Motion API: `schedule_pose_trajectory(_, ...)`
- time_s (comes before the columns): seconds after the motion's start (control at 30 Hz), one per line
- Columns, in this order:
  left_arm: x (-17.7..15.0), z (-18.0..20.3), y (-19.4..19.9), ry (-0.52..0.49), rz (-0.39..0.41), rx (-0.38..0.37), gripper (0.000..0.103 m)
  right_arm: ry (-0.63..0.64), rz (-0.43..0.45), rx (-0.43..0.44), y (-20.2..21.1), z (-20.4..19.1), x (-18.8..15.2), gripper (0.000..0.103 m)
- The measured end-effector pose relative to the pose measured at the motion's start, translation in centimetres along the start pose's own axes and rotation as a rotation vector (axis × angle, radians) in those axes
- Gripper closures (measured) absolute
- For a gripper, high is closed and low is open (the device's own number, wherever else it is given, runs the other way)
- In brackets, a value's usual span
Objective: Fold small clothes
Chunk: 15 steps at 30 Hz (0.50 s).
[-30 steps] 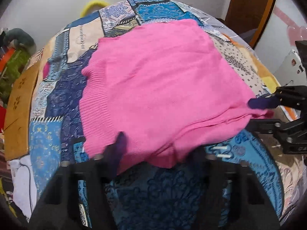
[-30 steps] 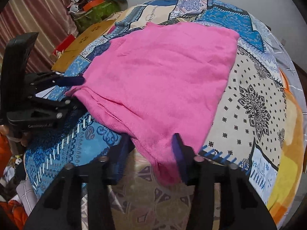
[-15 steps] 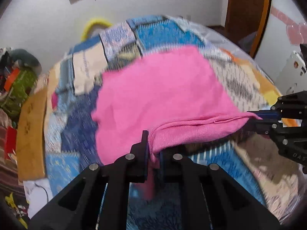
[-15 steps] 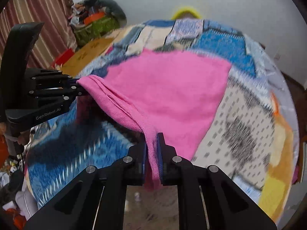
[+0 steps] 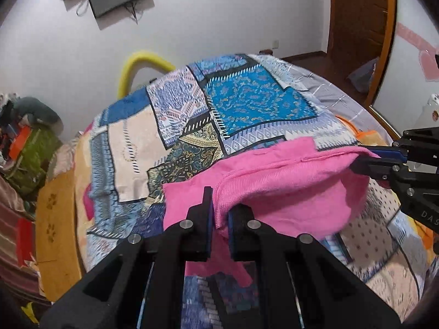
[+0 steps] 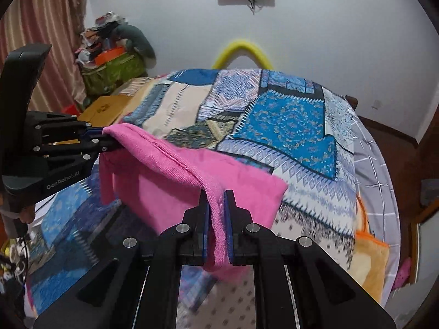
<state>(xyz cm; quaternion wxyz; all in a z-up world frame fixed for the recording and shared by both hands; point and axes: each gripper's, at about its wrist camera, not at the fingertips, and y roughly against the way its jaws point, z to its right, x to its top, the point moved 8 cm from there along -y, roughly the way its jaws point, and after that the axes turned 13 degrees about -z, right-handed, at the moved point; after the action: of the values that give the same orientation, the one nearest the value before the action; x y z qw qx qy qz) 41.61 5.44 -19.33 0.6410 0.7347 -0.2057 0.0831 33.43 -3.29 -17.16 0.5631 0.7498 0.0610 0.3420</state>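
Observation:
A pink knit garment hangs lifted above the patchwork bedspread, stretched between both grippers. My left gripper is shut on one corner of its hem, with pink cloth pinched between the blue pads. My right gripper is shut on the other corner, a strip of cloth trailing down between its fingers. In the left wrist view the right gripper shows at the right edge. In the right wrist view the left gripper shows at the left, holding the garment, whose far part droops onto the bed.
The bedspread covers the whole bed. A yellow hoop stands behind it at the white wall. A cardboard sheet and piled bags lie off the bed's left side. An orange cloth lies near the right edge.
Both grippers went from open around the garment's near hem to shut on it. They then lifted it and carried it away from the near edge, folding the cloth over.

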Motion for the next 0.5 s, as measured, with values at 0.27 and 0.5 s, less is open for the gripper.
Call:
schedule_pose_trajectory(0.27, 3.1, -1.9, -8.8, 0.030, -0.100, -0.012, 0.093, -0.026, -0.086, -0.027, -6.8, 3.1, 2.8, 0.094)
schedule_pose_trajectory(0.5, 3.8, -5.0, -12.1, 0.077, -0.143, 0.065, 0.091, -0.075, -0.103, -0.049, -9.6, 5.3, 3.5, 0.093)
